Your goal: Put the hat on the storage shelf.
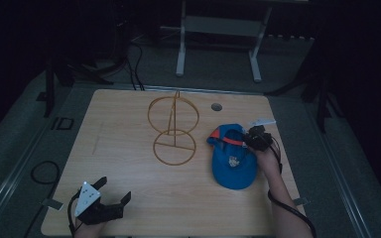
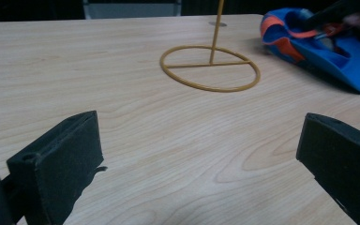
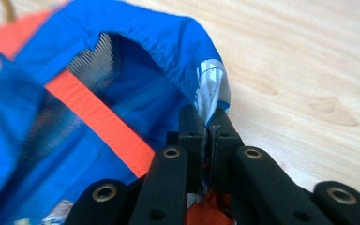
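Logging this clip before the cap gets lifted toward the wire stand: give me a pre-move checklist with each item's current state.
1. Right tongs shut on the blue cap rim: ok, fabric pinched between the jaws.
2. Grip depth: cannot tell; only the rim edge and label seem caught.
3. Wire stand upright: ok.
4. Table path between cap and stand free of other things: ok.
5. Left tongs open and away from the cap: ok, at the near-left table edge.
6. Cap off the table: not ok, resting on the wood.
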A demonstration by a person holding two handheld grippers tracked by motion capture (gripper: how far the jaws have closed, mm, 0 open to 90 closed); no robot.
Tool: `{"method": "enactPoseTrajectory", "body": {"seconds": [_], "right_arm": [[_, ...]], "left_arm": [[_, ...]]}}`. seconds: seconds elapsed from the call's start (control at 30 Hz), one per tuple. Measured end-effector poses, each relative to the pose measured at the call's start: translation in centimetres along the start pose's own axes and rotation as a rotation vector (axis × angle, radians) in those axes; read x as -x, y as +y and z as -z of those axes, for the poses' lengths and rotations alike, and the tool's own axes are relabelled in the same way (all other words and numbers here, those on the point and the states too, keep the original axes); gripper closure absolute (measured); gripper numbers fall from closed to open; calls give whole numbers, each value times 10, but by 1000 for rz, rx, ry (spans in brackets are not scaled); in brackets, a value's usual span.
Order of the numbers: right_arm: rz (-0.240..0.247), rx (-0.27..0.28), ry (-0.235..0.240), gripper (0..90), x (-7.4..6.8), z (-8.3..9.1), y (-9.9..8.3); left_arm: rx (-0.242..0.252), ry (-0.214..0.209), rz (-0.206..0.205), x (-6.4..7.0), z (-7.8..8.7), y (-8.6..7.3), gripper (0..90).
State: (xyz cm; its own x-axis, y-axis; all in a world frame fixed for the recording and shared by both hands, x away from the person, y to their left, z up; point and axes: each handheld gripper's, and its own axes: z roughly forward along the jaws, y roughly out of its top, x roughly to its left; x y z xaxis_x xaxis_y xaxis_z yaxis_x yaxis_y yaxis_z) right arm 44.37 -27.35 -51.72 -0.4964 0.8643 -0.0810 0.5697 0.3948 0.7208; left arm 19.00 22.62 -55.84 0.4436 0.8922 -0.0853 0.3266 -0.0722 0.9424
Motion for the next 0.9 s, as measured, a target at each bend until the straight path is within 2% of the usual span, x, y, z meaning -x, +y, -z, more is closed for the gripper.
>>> {"method": "enactPoseTrajectory", "body": {"seconds": [0.3, 0.53, 0.73, 0.9], "right_arm": [[27, 100, 4, 870, -8, 42, 13], [83, 177, -7, 870, -21, 77, 26], [110, 236, -8, 870, -27, 109, 35], [119, 291, 3, 869, -30, 132, 36]], "left_arm": [[-8, 2, -3, 0, -1, 1, 8], [3, 8, -1, 1, 0, 3, 8], [11, -10, -1, 3, 1, 7, 8], [-1, -42, 26, 8, 1, 15, 8]]}}
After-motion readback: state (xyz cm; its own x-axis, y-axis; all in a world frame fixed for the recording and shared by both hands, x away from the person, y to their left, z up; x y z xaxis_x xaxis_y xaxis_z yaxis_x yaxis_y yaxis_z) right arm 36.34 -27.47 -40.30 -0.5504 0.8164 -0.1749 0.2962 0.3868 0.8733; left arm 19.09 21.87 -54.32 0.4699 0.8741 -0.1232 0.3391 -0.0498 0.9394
